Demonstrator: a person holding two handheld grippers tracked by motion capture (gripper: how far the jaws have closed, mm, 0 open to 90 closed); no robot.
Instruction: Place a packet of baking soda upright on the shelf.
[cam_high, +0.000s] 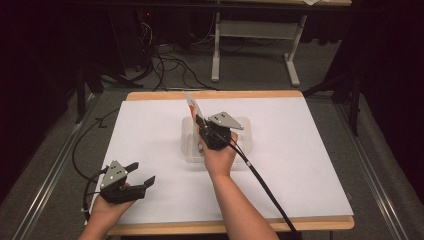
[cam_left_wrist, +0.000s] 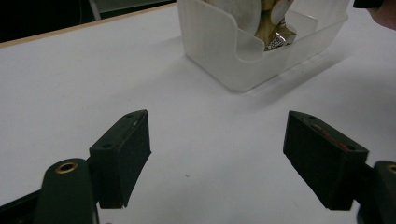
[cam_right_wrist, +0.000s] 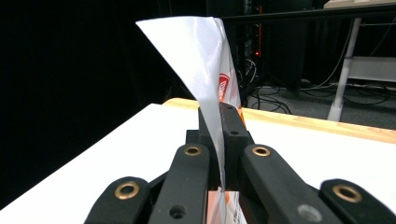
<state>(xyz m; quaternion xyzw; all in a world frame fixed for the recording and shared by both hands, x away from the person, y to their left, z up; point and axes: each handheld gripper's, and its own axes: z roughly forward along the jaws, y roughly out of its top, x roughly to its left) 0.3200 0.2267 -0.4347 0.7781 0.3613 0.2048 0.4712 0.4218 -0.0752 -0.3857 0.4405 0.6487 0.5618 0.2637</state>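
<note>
My right gripper (cam_high: 201, 122) is shut on a flat white packet with red print (cam_high: 192, 105), held upright over the clear plastic bin (cam_high: 188, 151) in the middle of the table. In the right gripper view the packet (cam_right_wrist: 201, 74) rises from between the closed jaws of my right gripper (cam_right_wrist: 220, 122). The bin (cam_left_wrist: 243, 70) holds several wrapped packets (cam_left_wrist: 275, 35). My left gripper (cam_high: 141, 174) rests near the table's front left corner, open and empty. The left gripper view shows its pads (cam_left_wrist: 122, 154) spread wide over bare white surface, pointing at the bin.
A white sheet (cam_high: 300, 165) covers the wooden table (cam_high: 225, 226). The right gripper's black cable (cam_high: 265, 187) trails back to the front edge. Beyond the far edge are floor cables (cam_high: 170, 67) and a white table frame (cam_high: 255, 45).
</note>
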